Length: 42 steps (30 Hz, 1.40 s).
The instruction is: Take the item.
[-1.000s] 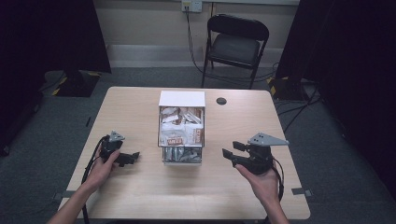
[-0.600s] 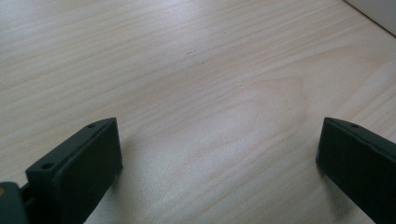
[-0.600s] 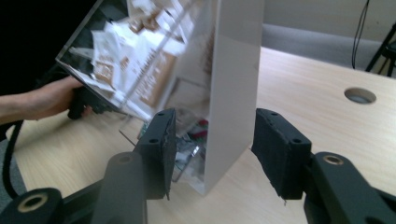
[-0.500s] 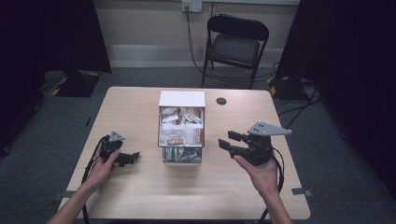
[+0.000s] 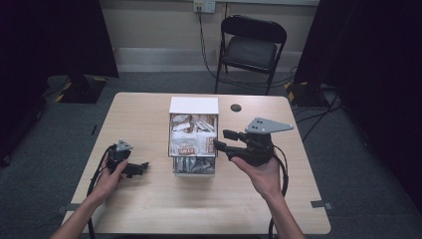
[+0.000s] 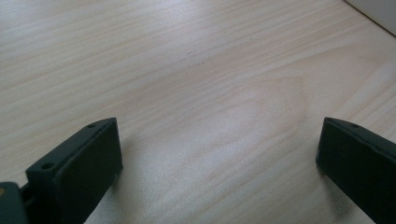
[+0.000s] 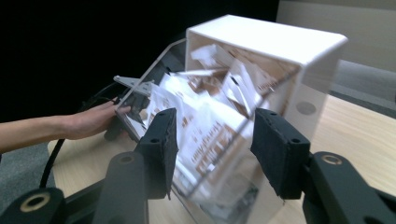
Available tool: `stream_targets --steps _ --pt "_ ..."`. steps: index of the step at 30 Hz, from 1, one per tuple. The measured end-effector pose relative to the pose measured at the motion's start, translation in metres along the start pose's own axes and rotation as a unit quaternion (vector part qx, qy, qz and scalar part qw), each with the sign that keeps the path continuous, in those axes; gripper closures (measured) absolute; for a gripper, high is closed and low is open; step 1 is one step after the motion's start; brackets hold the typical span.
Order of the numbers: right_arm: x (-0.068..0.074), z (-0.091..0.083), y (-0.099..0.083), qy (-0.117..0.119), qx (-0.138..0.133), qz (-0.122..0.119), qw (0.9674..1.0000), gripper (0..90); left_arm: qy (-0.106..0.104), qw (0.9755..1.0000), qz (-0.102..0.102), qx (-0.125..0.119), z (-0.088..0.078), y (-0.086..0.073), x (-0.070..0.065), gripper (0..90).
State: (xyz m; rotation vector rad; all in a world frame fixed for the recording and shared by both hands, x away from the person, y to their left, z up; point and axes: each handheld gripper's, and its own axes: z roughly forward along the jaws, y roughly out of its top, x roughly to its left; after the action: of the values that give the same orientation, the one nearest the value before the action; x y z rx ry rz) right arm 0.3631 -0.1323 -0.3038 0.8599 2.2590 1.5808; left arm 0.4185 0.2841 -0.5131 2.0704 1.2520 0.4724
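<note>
Moved: right gripper (image 5: 221, 140) has risen off the table (image 5: 149, 209) and come toward the box (image 5: 193, 105) since the earlier frames; left gripper (image 5: 143, 167) has kept its place.
Right hand: palm up under the gripper, forearm in from the near edge, jaws level and pointed at the box's right side.
Right jaws: partly apart, just been closing, nothing between them.
Left hand: rests near the left edge, jaws toward the box, wide apart over bare wood.
Box: mid-table, white top, clear front, full of packets (image 5: 191, 144).
Right gripper view: packets (image 7: 210, 126) blurred, print unreadable; left hand (image 7: 93, 120) beyond the box.
Left gripper view: wood grain close up, box corner (image 6: 378, 11) cut off at top right.
</note>
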Motion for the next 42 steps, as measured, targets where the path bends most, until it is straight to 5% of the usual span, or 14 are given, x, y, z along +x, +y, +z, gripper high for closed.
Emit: stream_targets --steps 19,42 --pt "0.011 0.057 0.014 0.062 0.02 -0.026 0.9975 63.0 0.0 1.0 0.0 0.0 0.0 0.0 0.0 0.0" --pt "0.015 0.07 0.007 0.079 0.048 -0.031 0.9952 71.9 -0.001 1.0 -0.004 -0.002 0.0 0.0 0.0 0.0"
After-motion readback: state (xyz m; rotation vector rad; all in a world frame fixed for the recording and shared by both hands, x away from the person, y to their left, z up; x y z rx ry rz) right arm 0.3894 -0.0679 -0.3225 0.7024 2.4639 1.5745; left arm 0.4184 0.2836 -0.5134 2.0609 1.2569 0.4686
